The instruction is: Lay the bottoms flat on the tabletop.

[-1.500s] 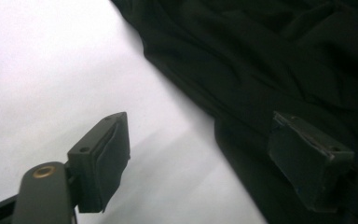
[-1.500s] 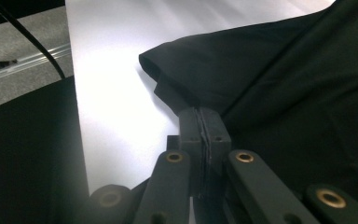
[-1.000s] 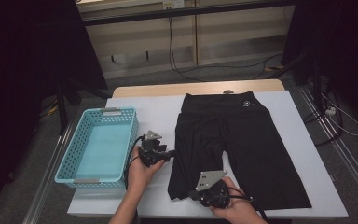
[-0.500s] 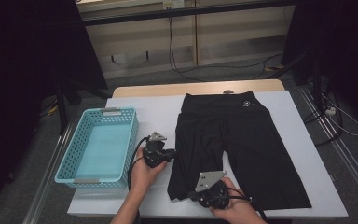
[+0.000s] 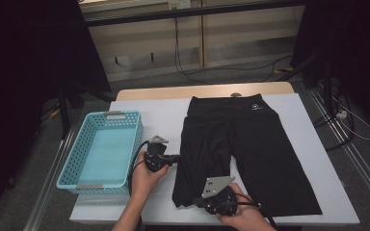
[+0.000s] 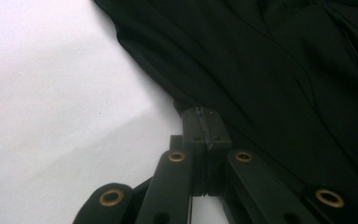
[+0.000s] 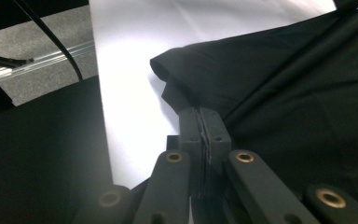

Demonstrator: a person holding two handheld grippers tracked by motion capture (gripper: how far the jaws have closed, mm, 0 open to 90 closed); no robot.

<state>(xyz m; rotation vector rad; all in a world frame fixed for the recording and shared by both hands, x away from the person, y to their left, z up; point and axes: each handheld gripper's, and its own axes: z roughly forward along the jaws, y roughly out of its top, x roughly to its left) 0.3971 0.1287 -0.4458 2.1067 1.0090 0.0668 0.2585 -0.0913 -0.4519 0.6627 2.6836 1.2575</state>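
Pinching the black stretchy fabric shorts [image 5: 243,144], the left gripper [image 5: 173,158] has just closed on their left edge; the right gripper [image 5: 198,202] clamps the near hem.

- Black shorts [image 5: 248,149], plain, with 1 small white logo [image 5: 255,107] at the waistband.
- Light blue basket [image 5: 72,161], walls patterned with small holes.
- White table cover [image 5: 159,118].
- Tan wood table edge [image 5: 173,92].
- 2 black grippers, brass-coloured rivets.
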